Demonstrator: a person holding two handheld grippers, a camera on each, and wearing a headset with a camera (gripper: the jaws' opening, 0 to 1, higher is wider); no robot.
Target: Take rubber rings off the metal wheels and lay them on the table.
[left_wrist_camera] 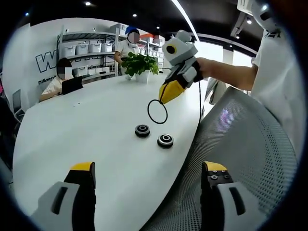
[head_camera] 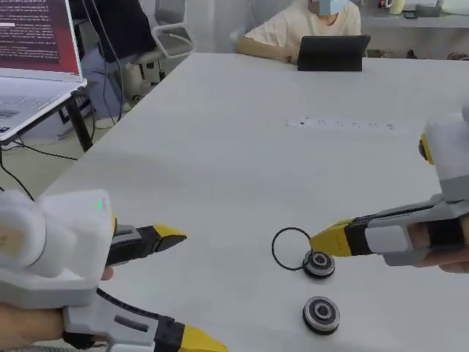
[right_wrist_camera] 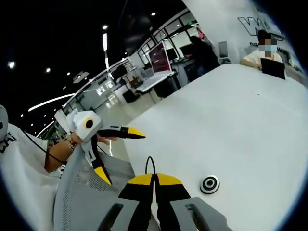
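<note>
My right gripper (head_camera: 330, 238) comes in from the right, shut on a thin black rubber ring (head_camera: 292, 249) that hangs from its yellow tips. Just below the ring a small metal wheel (head_camera: 319, 264) lies flat on the white table (head_camera: 234, 147). A second wheel (head_camera: 321, 313) with a thick black rim lies nearer the front edge. My left gripper (head_camera: 187, 287) is at the lower left, open and holding nothing. The left gripper view shows the right gripper (left_wrist_camera: 168, 94), the ring (left_wrist_camera: 157, 111) and both wheels (left_wrist_camera: 142, 130) (left_wrist_camera: 165, 140). In the right gripper view the shut jaws pinch the ring (right_wrist_camera: 150, 166) edge-on beside a wheel (right_wrist_camera: 210, 184).
An open laptop (head_camera: 29, 59) stands on a side table at the far left. A seated person (head_camera: 308, 29) works behind a dark screen (head_camera: 330, 53) at the table's far end. A mesh chair back (left_wrist_camera: 240, 134) is close to the table's near edge.
</note>
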